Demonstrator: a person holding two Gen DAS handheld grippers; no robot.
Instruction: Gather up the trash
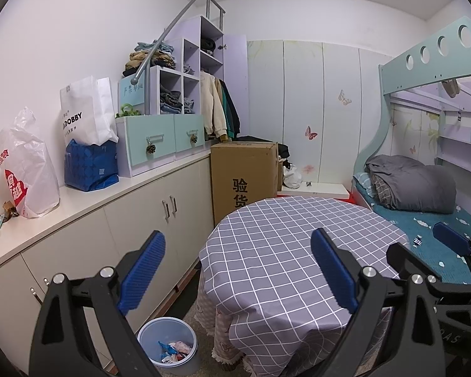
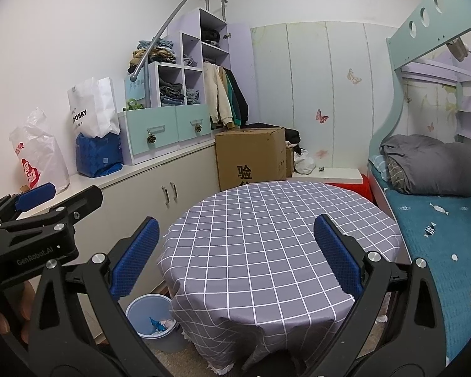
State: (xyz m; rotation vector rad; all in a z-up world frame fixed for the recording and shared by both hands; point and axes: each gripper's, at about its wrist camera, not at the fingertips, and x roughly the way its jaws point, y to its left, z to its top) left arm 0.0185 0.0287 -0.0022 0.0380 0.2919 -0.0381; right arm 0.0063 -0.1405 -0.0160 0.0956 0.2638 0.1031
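A blue trash bin [image 1: 168,345] stands on the floor left of the round table [image 1: 285,251]. It holds several crumpled wrappers [image 1: 174,350]. The bin also shows in the right wrist view [image 2: 150,317], partly under the tablecloth edge. My left gripper [image 1: 238,270] is open and empty, held above the table's left edge. My right gripper [image 2: 235,257] is open and empty, held above the table [image 2: 267,235]. The right gripper also shows at the right edge of the left wrist view [image 1: 424,248]. The left gripper shows at the left of the right wrist view [image 2: 59,193].
A long white cabinet counter [image 1: 88,201] runs along the left wall with plastic and paper bags [image 1: 25,169] and drawers [image 1: 160,144]. A cardboard box [image 1: 245,176] stands behind the table. A bunk bed [image 1: 424,207] with a grey blanket is at the right.
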